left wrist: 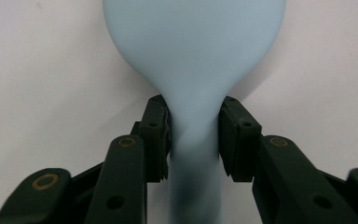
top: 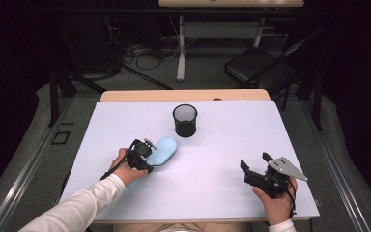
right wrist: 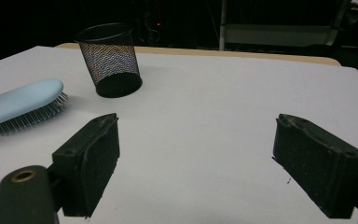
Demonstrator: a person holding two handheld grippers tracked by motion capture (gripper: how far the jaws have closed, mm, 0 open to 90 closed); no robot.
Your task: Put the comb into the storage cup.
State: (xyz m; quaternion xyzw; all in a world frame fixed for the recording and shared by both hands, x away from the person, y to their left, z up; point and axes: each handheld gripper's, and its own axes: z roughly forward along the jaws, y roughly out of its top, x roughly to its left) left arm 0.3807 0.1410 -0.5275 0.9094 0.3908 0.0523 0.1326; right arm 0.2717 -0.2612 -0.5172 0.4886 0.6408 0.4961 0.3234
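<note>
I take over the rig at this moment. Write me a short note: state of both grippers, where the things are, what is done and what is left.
Left gripper: pads are against the neck of the light blue hairbrush, where the handle meets the head. The brush lies bristles down on the white table.
Right gripper: open, holds nothing, near the table's right front.
Black mesh cup: upright, beyond the brush, apart from it.
Done: brush gripped.
Left: lift it; probably it goes into the cup, but that is a guess.
</note>
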